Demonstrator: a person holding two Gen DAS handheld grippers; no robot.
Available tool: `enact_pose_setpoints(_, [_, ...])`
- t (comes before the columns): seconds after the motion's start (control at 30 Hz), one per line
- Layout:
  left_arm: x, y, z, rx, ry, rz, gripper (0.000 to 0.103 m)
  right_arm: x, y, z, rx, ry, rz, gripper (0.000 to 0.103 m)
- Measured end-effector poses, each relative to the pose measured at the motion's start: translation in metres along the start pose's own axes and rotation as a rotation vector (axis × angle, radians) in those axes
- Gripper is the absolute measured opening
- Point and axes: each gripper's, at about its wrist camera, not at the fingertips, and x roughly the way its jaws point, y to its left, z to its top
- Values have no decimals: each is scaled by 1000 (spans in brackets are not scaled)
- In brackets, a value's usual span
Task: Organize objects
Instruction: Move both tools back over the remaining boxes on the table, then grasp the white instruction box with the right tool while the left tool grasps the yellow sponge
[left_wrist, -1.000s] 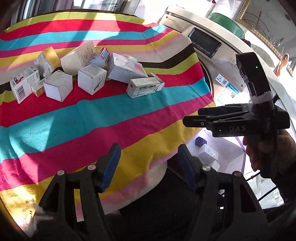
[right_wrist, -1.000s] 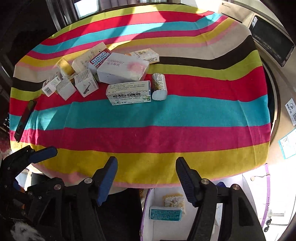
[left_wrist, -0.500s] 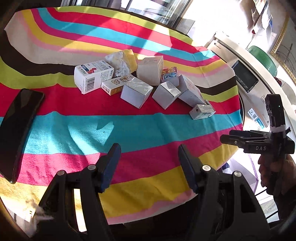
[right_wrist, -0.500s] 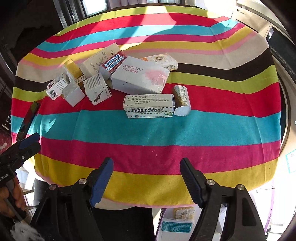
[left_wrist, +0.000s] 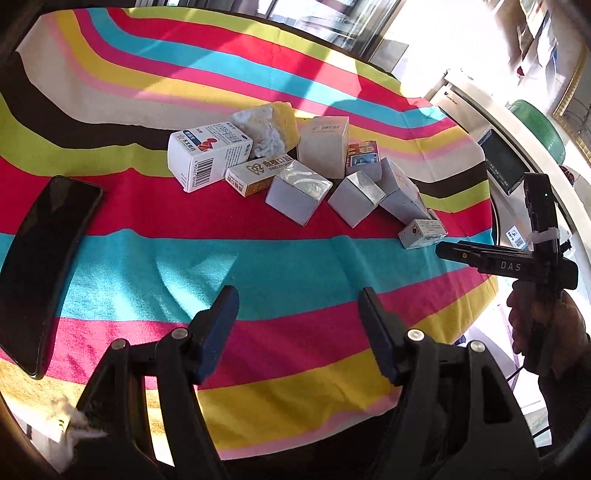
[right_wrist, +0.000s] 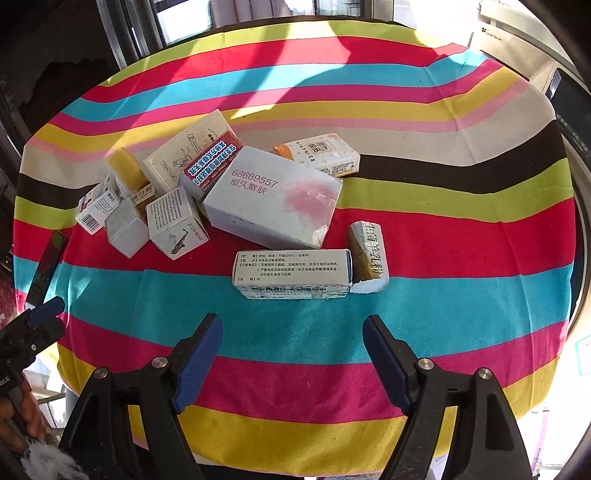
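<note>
A heap of small cartons lies on the striped tablecloth (right_wrist: 406, 302). A large white box (right_wrist: 273, 195) sits in the middle, with a long white medicine box (right_wrist: 291, 273) and a small wrapped packet (right_wrist: 369, 258) in front of it. My right gripper (right_wrist: 292, 321) hovers just short of the long box, its jaws opening with nothing between them. My left gripper (left_wrist: 298, 295) hangs over the teal stripe, short of a white carton with a red heart (left_wrist: 207, 158) and a grey box (left_wrist: 295, 192). Its jaws are opening and empty too.
A black phone (left_wrist: 44, 266) lies flat at the table's left side. A washing machine (left_wrist: 506, 170) stands close beyond the right rim. The right gripper (left_wrist: 443, 251), held by a hand (left_wrist: 535, 321), reaches in over the right edge, near a small box (left_wrist: 421, 232).
The left gripper swung left from the table's right edge to over the cloth, bringing the phone into view. The right gripper moved in towards the cartons and its jaws spread wider.
</note>
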Motion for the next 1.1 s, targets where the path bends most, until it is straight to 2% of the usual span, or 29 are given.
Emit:
enact_pose_setpoints(0.23, [3, 6, 3, -10, 8, 18, 70, 10, 0, 13, -22, -25, 25, 81])
enact_pose_setpoints(0.63, [-1, 8, 21, -15, -29, 51, 73, 32, 1, 21, -23, -5, 50, 82])
enact_pose_setpoints(0.97, [-5, 15, 70, 34, -108, 88, 87, 48, 3, 22, -35, -8, 33, 82])
enact_pose_setpoints(1.1, [2, 21, 99, 96, -127, 57, 94, 50, 4, 21, -51, -28, 8, 82])
